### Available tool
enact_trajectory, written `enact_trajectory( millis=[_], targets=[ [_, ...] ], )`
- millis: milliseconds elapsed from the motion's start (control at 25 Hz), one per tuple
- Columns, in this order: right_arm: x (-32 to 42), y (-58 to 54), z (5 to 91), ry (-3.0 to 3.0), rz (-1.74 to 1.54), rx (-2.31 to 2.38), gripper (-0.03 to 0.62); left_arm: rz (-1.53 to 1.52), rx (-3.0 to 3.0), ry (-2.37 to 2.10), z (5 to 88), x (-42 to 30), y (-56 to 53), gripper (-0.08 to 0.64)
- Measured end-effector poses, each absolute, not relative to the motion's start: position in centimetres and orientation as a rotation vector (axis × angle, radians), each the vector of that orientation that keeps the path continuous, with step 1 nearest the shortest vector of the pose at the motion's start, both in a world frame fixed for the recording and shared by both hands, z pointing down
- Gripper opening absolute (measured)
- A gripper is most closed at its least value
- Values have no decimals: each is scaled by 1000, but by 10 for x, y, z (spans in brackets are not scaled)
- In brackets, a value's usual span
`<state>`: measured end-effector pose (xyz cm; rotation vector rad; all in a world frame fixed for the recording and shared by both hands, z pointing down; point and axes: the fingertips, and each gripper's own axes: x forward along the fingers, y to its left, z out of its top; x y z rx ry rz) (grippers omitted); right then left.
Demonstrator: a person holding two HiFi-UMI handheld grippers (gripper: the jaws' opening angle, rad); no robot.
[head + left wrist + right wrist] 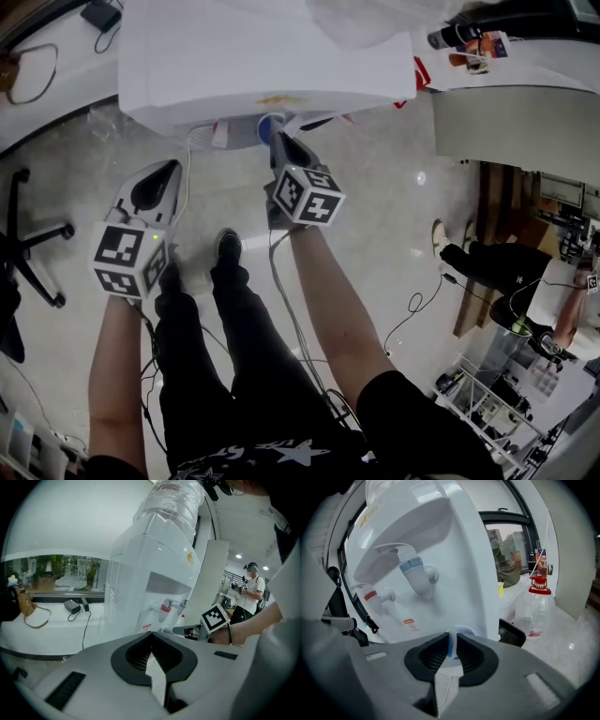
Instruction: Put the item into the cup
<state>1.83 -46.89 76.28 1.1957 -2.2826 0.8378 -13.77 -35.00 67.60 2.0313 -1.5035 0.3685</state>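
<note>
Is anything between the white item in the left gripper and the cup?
Nothing shows in the gap. The cup, pinched at its rim by the right gripper, sits close under the water dispenser, whose overhang may crowd the way in from above. The left gripper holds the white item.

No legible text, small red sticker (408, 621) on water dispenser (459, 550) too blurred to read

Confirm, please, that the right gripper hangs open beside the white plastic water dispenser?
Not open: the right gripper view shows the right gripper shut on a blue-rimmed white cup, beside the white plastic water dispenser.
</note>
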Motion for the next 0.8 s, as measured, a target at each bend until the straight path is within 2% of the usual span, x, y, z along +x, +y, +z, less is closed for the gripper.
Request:
enact_trajectory(
  millis=[40,80,800],
  targets=[
    [18,-469,764,-2280,839,1195,68,366,2029,-1504,676,-138,-350,5],
    [18,-470,764,-2279,839,1196,71,364,2028,-1504,677,-138,-350,5],
    [33,-441,719,-2257,848,1337,71,373,2058,-1410,655,-134,-325,5]
  ],
)
